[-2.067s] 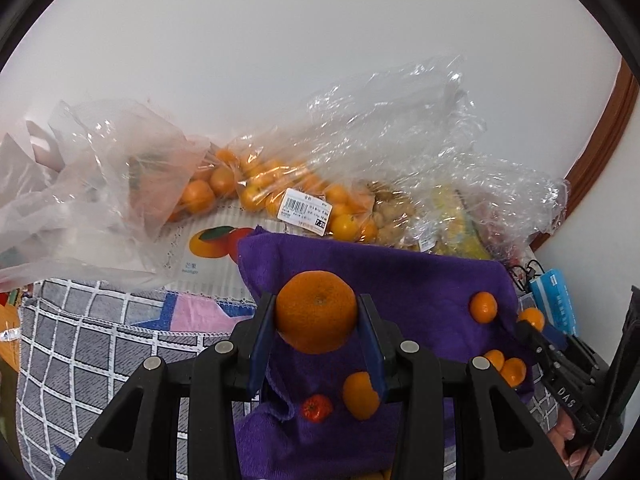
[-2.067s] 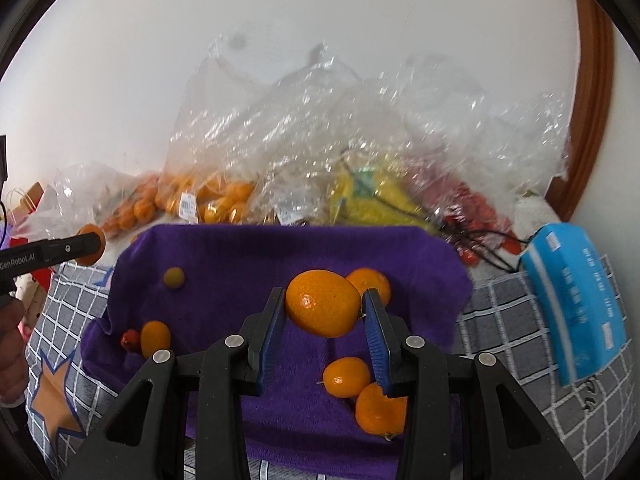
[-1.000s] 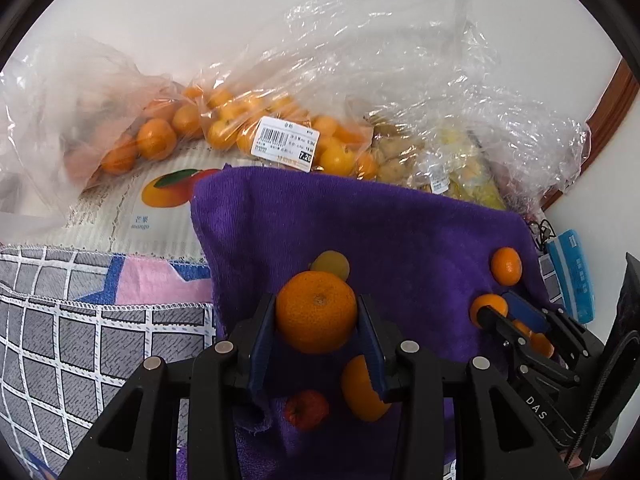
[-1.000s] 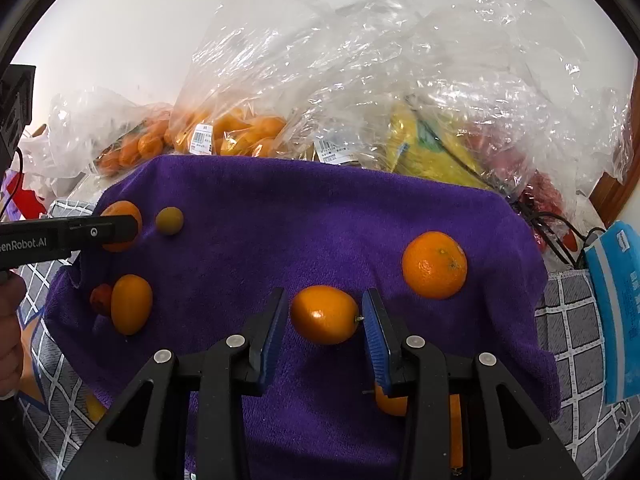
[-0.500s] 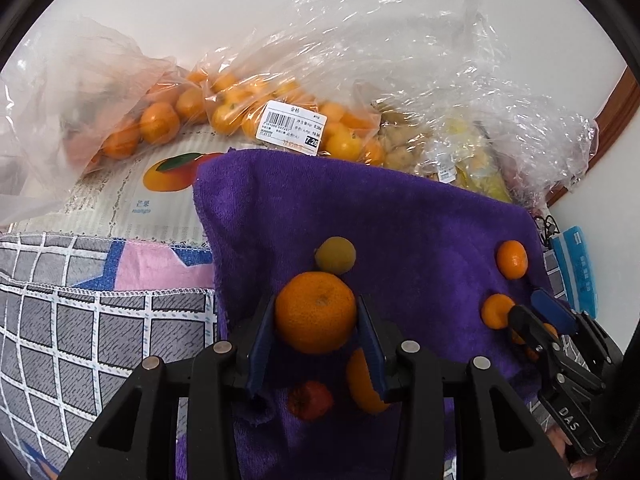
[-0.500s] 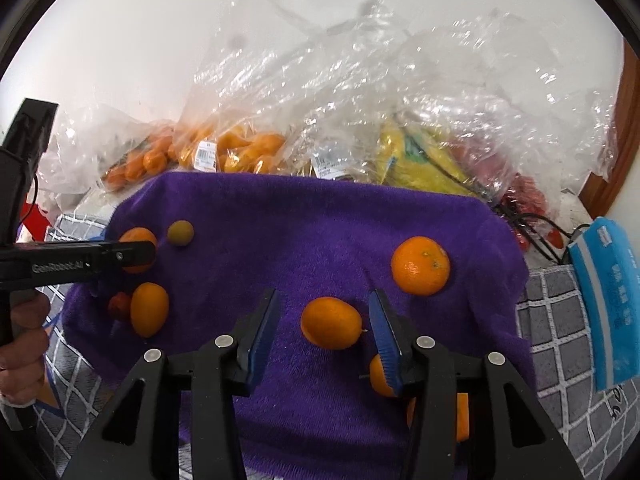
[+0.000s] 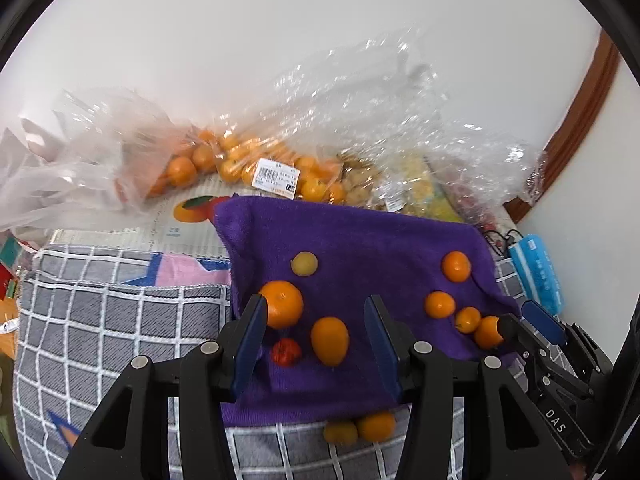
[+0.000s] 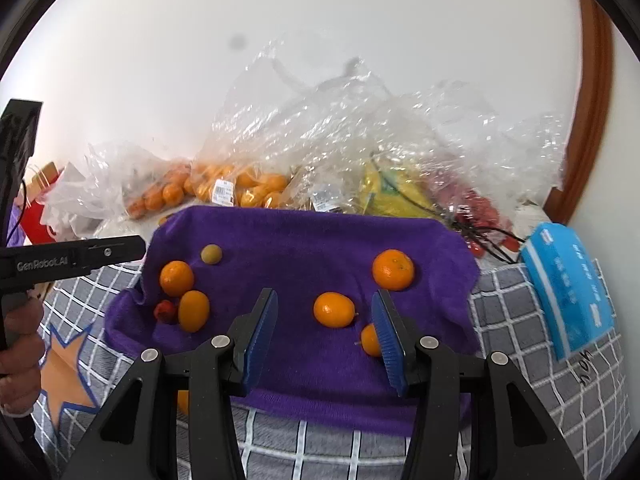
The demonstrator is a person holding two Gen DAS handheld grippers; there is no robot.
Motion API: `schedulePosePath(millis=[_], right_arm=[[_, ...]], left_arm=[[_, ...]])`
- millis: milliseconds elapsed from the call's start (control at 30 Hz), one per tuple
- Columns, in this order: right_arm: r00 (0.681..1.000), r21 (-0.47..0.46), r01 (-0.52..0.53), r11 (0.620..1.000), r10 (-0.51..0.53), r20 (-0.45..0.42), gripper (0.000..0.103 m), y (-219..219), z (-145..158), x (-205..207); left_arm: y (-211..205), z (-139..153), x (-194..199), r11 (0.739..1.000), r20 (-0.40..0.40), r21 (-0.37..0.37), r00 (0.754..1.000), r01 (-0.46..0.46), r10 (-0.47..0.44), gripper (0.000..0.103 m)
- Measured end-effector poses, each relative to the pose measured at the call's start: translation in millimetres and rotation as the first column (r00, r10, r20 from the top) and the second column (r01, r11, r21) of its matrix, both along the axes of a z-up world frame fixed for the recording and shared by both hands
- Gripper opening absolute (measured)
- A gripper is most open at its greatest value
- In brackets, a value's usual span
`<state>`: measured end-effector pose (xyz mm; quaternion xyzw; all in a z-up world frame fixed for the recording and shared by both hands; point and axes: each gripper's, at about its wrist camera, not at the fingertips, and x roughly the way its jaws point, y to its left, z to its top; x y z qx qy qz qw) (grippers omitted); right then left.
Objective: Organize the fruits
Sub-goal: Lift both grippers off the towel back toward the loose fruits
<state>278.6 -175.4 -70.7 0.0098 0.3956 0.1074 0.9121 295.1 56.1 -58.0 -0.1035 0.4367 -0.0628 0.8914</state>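
A purple towel (image 7: 360, 236) lies spread over a grey checked cloth. My left gripper (image 7: 314, 312) hovers above its left part, jaws opening and holding nothing. The round orange (image 7: 282, 304) lies on the towel by the left finger, near an oval orange (image 7: 330, 340), a small red fruit (image 7: 286, 351) and a greenish fruit (image 7: 304, 263). My right gripper (image 8: 324, 304) is open above the towel's right part. A mandarin (image 8: 334, 309) rests on the towel below its jaws, untouched. A bigger orange (image 8: 393, 269) and a small one (image 8: 370, 339) lie close by.
Clear plastic bags of oranges (image 7: 240, 164), yellow fruit (image 8: 392, 196) and red fruit (image 8: 480, 208) are piled behind the towel against the wall. A blue packet (image 8: 568, 284) lies at the right. Two small oranges (image 7: 360, 428) sit on the checked cloth before the towel. A hand (image 8: 16, 340) holds the left gripper.
Both grippers opened and let go of their oranges, which now lie on the towel. Both grippers rose and drew back from the towel.
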Motion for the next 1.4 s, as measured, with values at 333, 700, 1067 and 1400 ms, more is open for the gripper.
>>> schedulePosePath(millis=[333, 700, 1067, 1400], right_arm=[[1.0, 0.015, 0.022, 1.0, -0.022, -0.005, 0.049, -0.3, 23.2, -44.8], [0.999, 0.024, 0.012, 1.0, -0.011, -0.037, 0.049, 5.9, 21.5, -81.1], [0.998, 0.003, -0.016, 1.0, 0.016, -0.059, 0.049, 35.5, 7.2, -91.9], [0.993, -0.016, -0.044, 0.999, 0.042, -0.107, 0.049, 62.8, -16.5, -90.3]], left_arm=[[0.5, 24.2, -52.2, 1.0, 0.054, 0.0, 0.999, -0.005, 0.005, 0.048], [6.5, 19.2, -99.8, 1.0, 0.06, -0.004, 0.998, 0.024, -0.024, 0.048], [34.0, -1.0, -132.2, 1.0, 0.053, -0.002, 0.999, 0.007, -0.007, 0.048], [60.7, -24.5, -136.6, 1.0, 0.022, 0.001, 1.0, -0.016, 0.016, 0.048]])
